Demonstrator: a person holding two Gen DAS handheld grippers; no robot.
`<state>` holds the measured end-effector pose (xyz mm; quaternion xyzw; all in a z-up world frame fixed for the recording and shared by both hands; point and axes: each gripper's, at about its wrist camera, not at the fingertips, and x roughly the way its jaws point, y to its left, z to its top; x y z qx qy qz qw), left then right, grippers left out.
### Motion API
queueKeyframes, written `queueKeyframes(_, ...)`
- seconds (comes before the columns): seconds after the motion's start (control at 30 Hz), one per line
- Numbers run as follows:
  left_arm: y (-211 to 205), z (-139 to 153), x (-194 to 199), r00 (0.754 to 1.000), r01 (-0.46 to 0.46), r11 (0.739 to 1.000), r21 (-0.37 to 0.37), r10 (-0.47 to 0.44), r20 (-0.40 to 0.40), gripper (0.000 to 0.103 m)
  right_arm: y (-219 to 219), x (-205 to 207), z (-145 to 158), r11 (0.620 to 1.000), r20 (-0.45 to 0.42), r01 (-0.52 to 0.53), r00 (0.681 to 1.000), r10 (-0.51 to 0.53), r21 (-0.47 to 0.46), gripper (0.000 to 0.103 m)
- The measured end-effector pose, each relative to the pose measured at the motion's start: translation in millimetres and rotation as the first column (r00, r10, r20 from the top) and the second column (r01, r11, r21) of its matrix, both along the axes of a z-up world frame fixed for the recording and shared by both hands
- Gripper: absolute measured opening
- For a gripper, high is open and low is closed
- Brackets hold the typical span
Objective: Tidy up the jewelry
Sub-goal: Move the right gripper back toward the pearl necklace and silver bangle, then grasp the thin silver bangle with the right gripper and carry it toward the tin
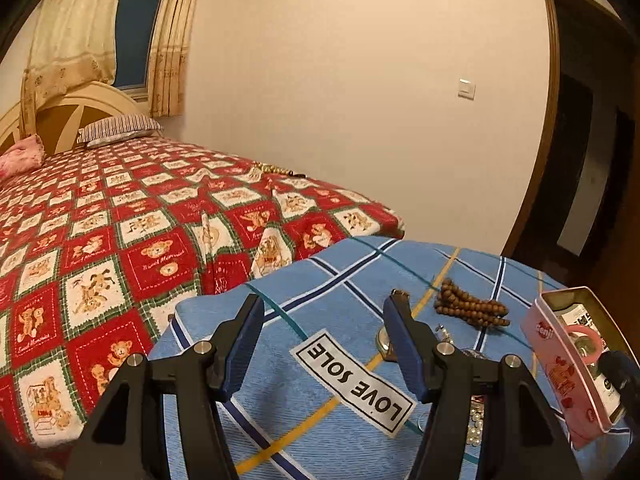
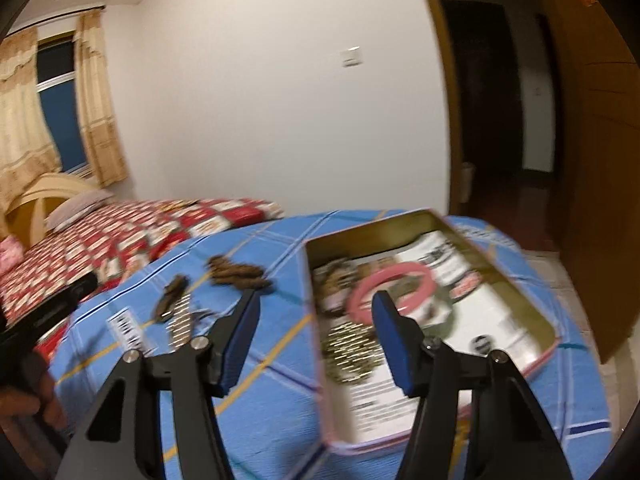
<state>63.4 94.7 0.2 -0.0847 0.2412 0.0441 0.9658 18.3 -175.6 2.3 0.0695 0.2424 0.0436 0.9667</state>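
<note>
An open pink tin (image 2: 500, 256) sits on a blue checked cloth (image 2: 260, 248). Inside it lie a pink bangle (image 2: 416, 272) and a gold chain pile (image 2: 352, 348). My right gripper (image 2: 316, 304) is open and empty, straddling the tin's left wall. The right wrist view is blurred. My left gripper (image 1: 324, 304) is open and empty above the cloth (image 1: 344, 292). Right of it lie a brown wooden bead string (image 1: 468, 308), a small metal piece (image 1: 384, 340), and white pearls (image 1: 476, 424) behind the right finger. The tin (image 1: 560, 368) with the bangle (image 1: 584, 340) stands at the far right.
A bed with a red bear-pattern quilt (image 1: 120, 232) lies left of and behind the blue cloth, with a bead item (image 1: 276, 170) on its far edge. A "LOVE SOLE" label (image 1: 356, 380) is on the cloth. An open doorway (image 2: 492, 100) is at the right.
</note>
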Motion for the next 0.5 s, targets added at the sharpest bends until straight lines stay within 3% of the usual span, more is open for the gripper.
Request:
queueKeyframes(0.17, -6, -2, 2, 1.000, 0.011, 0.999, 0.030, -0.011, -0.012, 0.062, 33, 14, -9, 0.989, -0.087, -0.146, 0.985, 0.149, 0.030, 0.065)
queueKeyframes(0.27, -2, -3, 3, 1.000, 0.001, 1.000, 0.022, 0.000, -0.014, 0.062, 51, 26, -15, 0.977, -0.141, -0.204, 0.967, 0.210, 0.057, 0.089)
queueKeyframes(0.5, 15, -7, 5, 0.998, -0.053, 0.997, -0.057, 0.051, -0.033, 0.062, 85, 70, -27, 0.970, -0.255, -0.241, 0.937, 0.238, 0.019, 0.094)
